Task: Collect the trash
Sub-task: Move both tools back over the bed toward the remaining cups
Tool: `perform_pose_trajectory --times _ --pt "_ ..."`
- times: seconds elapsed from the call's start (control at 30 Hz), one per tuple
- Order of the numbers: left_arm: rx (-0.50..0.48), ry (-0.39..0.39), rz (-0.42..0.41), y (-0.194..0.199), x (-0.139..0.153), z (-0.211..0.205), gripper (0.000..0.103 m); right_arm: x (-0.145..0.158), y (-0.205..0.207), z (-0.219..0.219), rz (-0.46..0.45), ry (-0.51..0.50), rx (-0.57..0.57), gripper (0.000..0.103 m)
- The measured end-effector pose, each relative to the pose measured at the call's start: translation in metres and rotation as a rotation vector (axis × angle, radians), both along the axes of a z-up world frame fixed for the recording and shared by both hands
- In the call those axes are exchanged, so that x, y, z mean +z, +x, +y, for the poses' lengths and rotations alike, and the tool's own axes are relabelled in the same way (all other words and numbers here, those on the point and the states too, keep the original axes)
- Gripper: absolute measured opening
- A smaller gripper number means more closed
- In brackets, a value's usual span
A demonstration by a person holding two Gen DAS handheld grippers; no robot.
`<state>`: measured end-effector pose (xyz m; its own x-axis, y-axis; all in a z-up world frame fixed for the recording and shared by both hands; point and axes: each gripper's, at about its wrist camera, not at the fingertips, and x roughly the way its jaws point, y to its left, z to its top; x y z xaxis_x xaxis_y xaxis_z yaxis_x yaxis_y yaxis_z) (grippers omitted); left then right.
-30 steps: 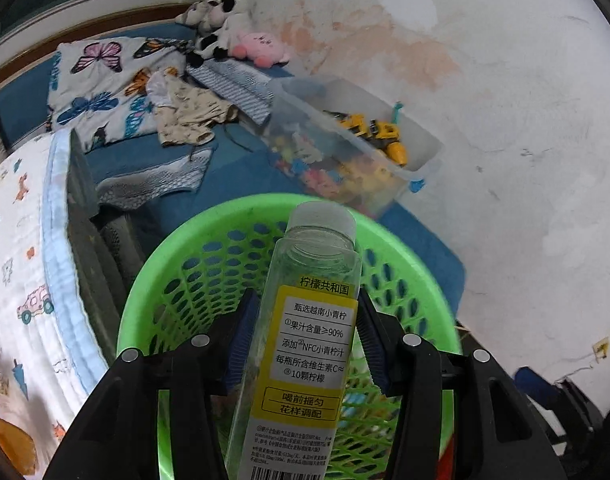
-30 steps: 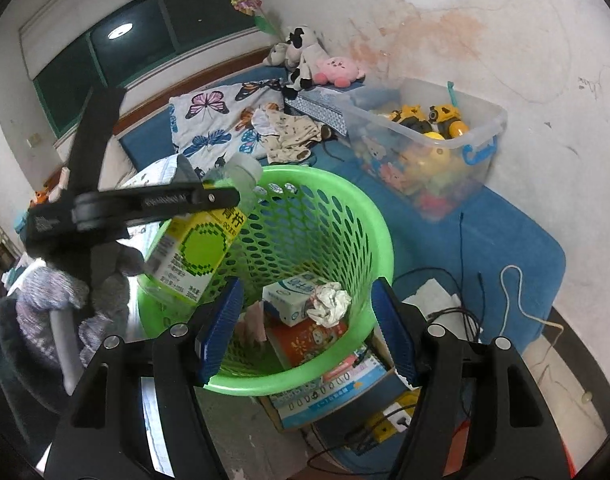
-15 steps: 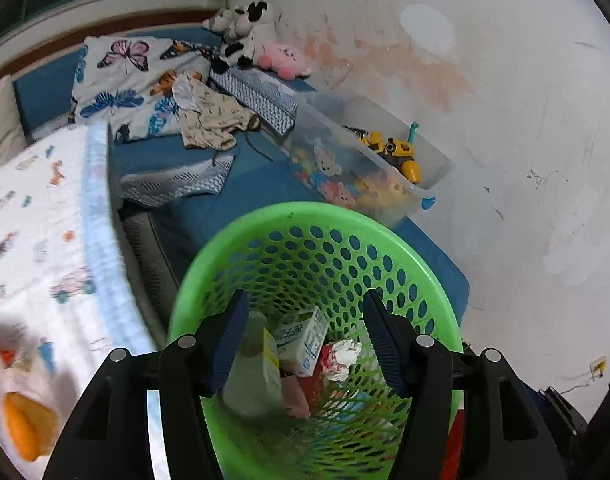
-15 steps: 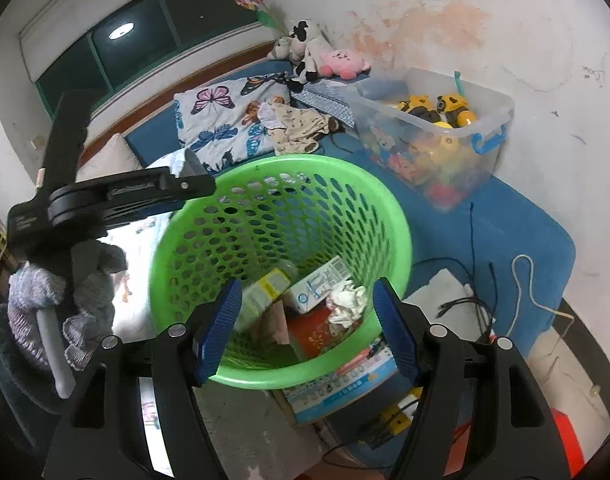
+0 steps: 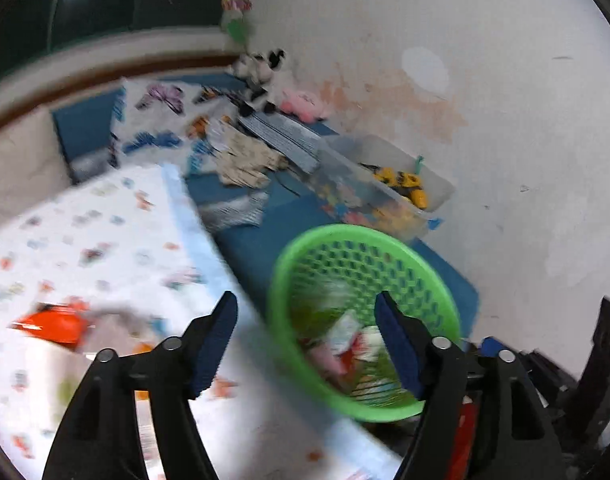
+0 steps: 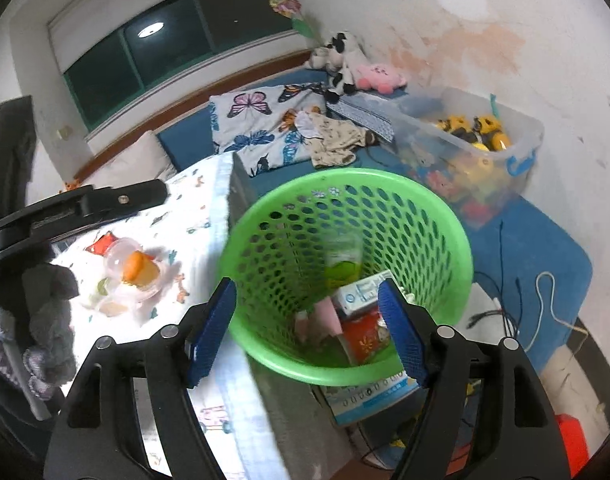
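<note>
A green perforated basket (image 6: 437, 216) stands beside the bed and holds a clear bottle with a yellow-green label (image 6: 343, 258), a white carton (image 6: 361, 292), a red packet (image 6: 365, 338) and crumpled paper. My right gripper (image 6: 307, 322) is open and empty above the basket's near rim. My left gripper (image 5: 305, 340) is open and empty, over the bed edge left of the basket (image 5: 433, 280); it shows from the side in the right wrist view (image 6: 85, 204). A clear plastic cup with an orange piece (image 6: 135, 270) lies on the bed sheet.
The bed with a white patterned sheet (image 6: 193, 216) fills the left. A clear bin of toys (image 6: 485, 148) stands against the wall behind the basket. Pillows, clothes and plush toys (image 6: 345, 60) lie at the back. Cables (image 6: 509, 304) and a box lie on the blue mat.
The left gripper opened and dropped the bottle into the basket. It then swung left, toward the bed. The right gripper stayed over the basket.
</note>
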<state>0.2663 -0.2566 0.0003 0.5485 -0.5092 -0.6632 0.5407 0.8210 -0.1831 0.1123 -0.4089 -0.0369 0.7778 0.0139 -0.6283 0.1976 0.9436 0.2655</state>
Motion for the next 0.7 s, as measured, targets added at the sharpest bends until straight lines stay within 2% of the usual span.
perform_pose_trajectory --times 0.13,0.2,0.37,0.53,0.7 --pt "0.052 0.004 -0.013 -0.008 0.01 0.038 0.071 0.002 0.005 0.02 0.0 -0.016 0.033 0.075" --pt "0.074 0.007 -0.031 -0.013 0.014 0.056 0.076 0.002 0.006 0.03 0.006 -0.013 0.044 0.075" --pt "0.153 -0.003 -0.054 -0.018 0.021 0.111 0.08 0.001 0.011 0.053 0.014 -0.022 0.082 0.079" --pt "0.257 -0.012 -0.024 -0.015 0.018 0.16 0.08 0.002 0.02 0.077 0.022 -0.016 0.13 0.079" --pt "0.342 0.003 -0.002 -0.018 0.01 0.205 0.08 0.004 0.034 0.105 0.028 -0.052 0.188 0.079"
